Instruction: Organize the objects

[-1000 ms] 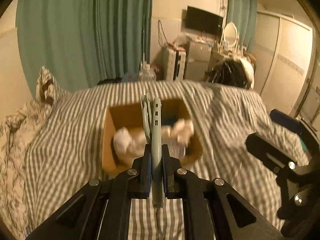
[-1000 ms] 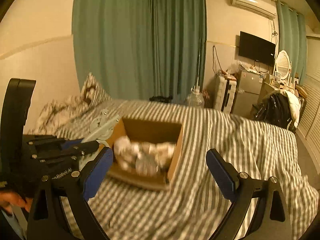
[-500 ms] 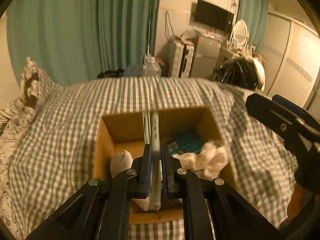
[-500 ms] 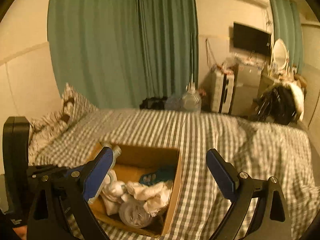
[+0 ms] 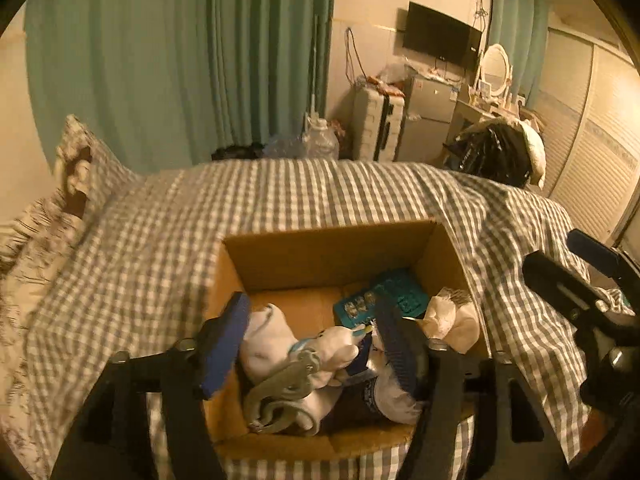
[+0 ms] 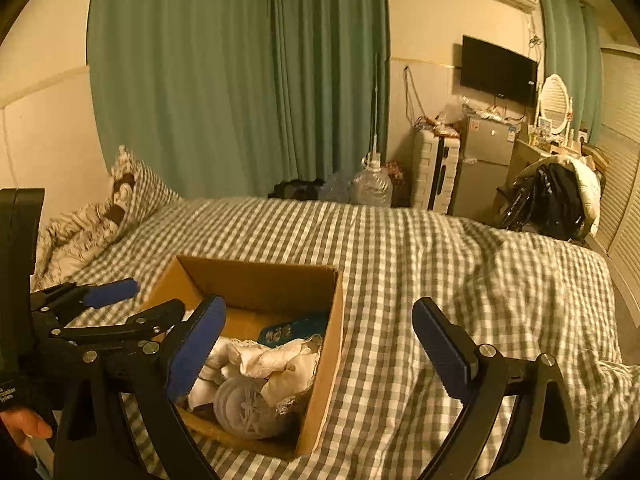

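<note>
Left gripper [image 5: 310, 344] hangs over the cardboard box [image 5: 332, 254] on the checked bedspread [image 6: 420, 260], jaws opening, the grey-green scissors [image 5: 282, 390] lying free on the white cloths [image 5: 266, 340] inside, while the right gripper [image 6: 316, 344] gapes wide, empty, beside the box.

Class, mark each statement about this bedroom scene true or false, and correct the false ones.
1. The cardboard box sits on the checked bedcover. True.
2. The box is empty. False: it holds white cloth, a teal tray and grey scissors.
3. The right claw grips the box wall. False: its jaws stand wide apart, holding nothing.
4. The left claw is over the box, its jaws opening. True.
5. The curtains are red. False: green.
</note>
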A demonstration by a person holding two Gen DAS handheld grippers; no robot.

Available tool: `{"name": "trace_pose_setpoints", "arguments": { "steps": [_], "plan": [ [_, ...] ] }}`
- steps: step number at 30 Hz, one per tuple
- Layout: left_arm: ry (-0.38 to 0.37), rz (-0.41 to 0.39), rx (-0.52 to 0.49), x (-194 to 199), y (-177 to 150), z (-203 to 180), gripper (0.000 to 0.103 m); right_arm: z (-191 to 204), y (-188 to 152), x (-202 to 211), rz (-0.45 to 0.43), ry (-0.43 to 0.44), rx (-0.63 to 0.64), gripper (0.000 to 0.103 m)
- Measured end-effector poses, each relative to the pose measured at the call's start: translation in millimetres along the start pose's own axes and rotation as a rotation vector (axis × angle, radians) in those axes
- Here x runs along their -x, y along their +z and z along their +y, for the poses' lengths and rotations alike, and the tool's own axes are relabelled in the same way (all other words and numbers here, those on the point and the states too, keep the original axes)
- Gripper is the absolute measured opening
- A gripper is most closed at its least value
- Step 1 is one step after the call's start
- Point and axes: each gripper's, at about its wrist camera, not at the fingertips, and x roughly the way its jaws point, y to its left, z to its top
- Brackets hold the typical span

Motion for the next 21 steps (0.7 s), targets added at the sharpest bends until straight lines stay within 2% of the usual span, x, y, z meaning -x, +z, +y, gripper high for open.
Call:
{"name": "trace_pose_setpoints", "arguments": {
  "steps": [4,6,7,10,15,21],
  "plan": [
    [0.027,-0.074,-0.001,40.9,8.7,1.8,0.089,-0.8,11.0,43.6,-0.074,-0.018,-0.007,0.095],
    [0.049,-0.126,0.0,64.2,12.0,0.0,0.1,-1.2,16.9,68.2,-0.114,-0.03,-0.015,0.095],
    [0.062,-0.154,0.001,75.2,13.8,-1.1,0.103,-0.9,19.6,80.8,-0.133,-0.032,-0.022,0.096],
    [0.065,-0.227,0.013,109.4,13.8,-5.8,0.103,-1.8,22.8,115.2,-0.195,-0.033,-0.045,0.103],
    [0.049,-0.284,0.022,144.6,5.3,-11.0,0.103,-3.2,19.1,158.2,-0.252,-0.049,-0.04,0.103],
    [0.11,-0.382,0.053,174.4,-21.8,-21.3,0.103,-10.7,-2.0,177.4,-0.244,-0.092,-0.04,0.103]
  ]
}}
